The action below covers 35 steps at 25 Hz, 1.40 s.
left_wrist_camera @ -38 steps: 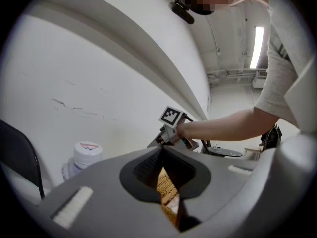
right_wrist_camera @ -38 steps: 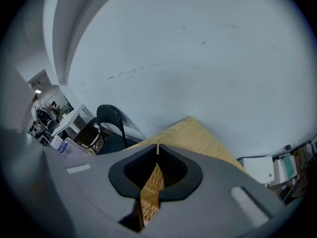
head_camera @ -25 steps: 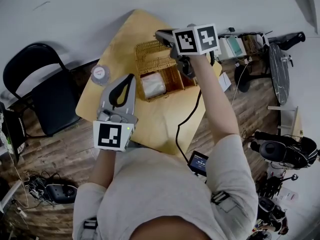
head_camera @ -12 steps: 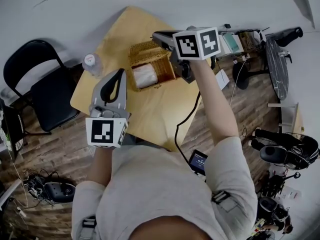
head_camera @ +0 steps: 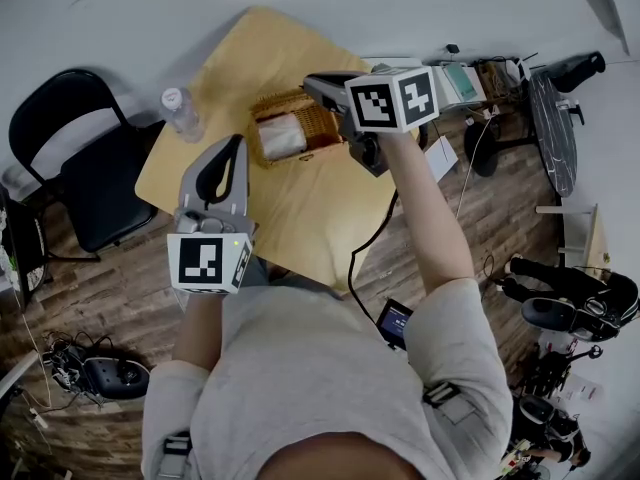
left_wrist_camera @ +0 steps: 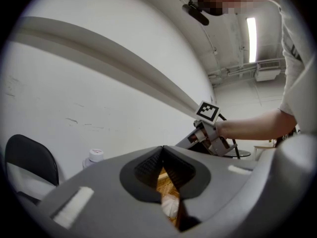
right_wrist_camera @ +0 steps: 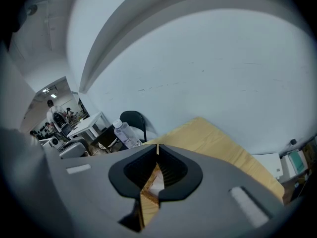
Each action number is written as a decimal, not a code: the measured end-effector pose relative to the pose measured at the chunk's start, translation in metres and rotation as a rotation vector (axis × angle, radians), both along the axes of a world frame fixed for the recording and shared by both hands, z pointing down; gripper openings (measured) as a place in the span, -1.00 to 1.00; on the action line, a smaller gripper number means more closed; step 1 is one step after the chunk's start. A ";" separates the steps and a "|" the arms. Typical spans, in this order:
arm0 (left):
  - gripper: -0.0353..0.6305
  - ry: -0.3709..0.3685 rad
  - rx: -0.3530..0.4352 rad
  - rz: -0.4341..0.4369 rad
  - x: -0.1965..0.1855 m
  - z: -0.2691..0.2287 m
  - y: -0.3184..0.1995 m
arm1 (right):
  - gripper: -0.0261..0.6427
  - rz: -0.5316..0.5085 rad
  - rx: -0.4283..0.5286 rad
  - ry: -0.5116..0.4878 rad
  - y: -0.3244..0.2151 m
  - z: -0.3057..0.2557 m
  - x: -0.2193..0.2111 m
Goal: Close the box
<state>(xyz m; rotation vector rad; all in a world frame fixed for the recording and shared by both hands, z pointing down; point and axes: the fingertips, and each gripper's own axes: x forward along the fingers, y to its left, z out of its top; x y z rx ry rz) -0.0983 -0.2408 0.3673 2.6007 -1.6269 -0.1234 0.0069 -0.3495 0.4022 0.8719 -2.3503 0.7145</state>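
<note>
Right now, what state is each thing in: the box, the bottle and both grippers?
Wicker box: open, lid tipped back, white packet inside.
Bottle: upright on the table, capped.
Left gripper: shut, holding nothing.
Right gripper: shut, holding nothing.

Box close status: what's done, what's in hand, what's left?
Done: nothing yet; the wicker box stands open on the table, a white packet visible inside. In hand: nothing; the left gripper and right gripper are both shut and empty, near the box. Left: the whole closing move.
</note>
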 end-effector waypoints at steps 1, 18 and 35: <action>-0.72 -0.001 0.000 -0.002 0.001 -0.001 0.002 | -0.87 0.000 0.000 0.000 0.003 0.001 0.002; -0.72 -0.013 0.003 -0.019 0.011 -0.006 0.025 | -0.87 -0.003 -0.059 -0.017 0.054 0.032 0.018; -0.72 -0.018 -0.011 -0.031 0.011 0.000 0.038 | -0.87 0.006 -0.096 0.026 0.082 0.085 0.024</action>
